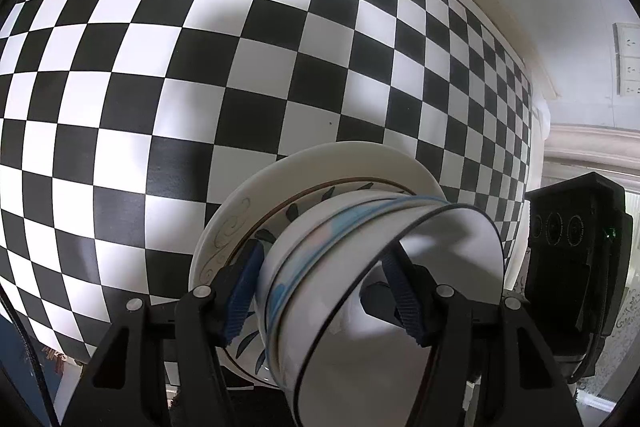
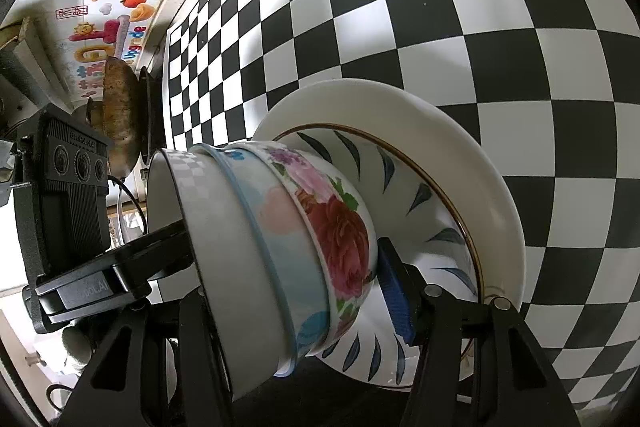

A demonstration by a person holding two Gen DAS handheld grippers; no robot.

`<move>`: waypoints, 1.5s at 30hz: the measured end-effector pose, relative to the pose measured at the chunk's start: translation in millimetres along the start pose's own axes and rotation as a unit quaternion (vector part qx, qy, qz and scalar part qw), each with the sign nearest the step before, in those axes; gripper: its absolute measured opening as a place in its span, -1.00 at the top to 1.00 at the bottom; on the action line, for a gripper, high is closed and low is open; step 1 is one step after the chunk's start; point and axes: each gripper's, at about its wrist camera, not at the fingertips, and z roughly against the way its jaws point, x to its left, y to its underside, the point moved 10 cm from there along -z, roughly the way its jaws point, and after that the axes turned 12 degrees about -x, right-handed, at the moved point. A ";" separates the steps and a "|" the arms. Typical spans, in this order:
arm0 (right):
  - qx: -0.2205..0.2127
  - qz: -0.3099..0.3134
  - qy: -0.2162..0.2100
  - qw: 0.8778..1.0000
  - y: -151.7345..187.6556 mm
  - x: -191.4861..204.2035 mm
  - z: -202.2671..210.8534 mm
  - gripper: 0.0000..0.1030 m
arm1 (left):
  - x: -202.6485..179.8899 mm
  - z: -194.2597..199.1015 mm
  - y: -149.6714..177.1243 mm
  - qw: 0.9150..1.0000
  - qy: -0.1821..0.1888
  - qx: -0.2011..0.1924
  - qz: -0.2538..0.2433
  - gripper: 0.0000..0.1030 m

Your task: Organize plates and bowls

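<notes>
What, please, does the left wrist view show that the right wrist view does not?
Only the left wrist view shows the wall sockets and the top bowl's white inside, with a left claw finger in it. Only the right wrist view shows the rose bowl, a wok and wall stickers. Both show the bowl stack on nested plates over the checkered surface.

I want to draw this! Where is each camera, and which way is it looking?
Left wrist: sits on the left gripper, looking along its fingers at the stacked bowls and checkered table; the other gripper shows at right.
Right wrist: sits on the right gripper, facing the same stack from the opposite side; the other gripper's finger shows at left.
Shared: bowls, white plate, table.
</notes>
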 end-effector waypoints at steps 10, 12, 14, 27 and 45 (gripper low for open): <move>0.000 0.001 0.004 1.000 -1.7 -0.5 1.9 -0.13 | -1.3 4.4 -0.8 1.000 -0.008 -0.005 -0.010 -0.15; -0.003 0.007 0.010 1.000 -1.1 0.5 2.7 -0.14 | -1.0 10.0 -1.4 0.999 -0.025 -0.015 -0.025 -0.15; -0.005 0.015 0.020 1.000 -0.1 1.0 4.5 -0.14 | 0.0 16.2 -1.0 0.999 -0.034 -0.023 -0.033 -0.15; -0.111 0.126 0.122 0.978 9.5 26.9 78.8 -0.54 | -4.3 79.3 8.2 0.982 -0.098 -0.125 -0.107 -0.32; -0.264 0.168 0.193 0.930 52.6 59.8 187.1 -0.79 | -32.4 171.5 48.2 0.951 -0.113 -0.257 -0.133 -0.87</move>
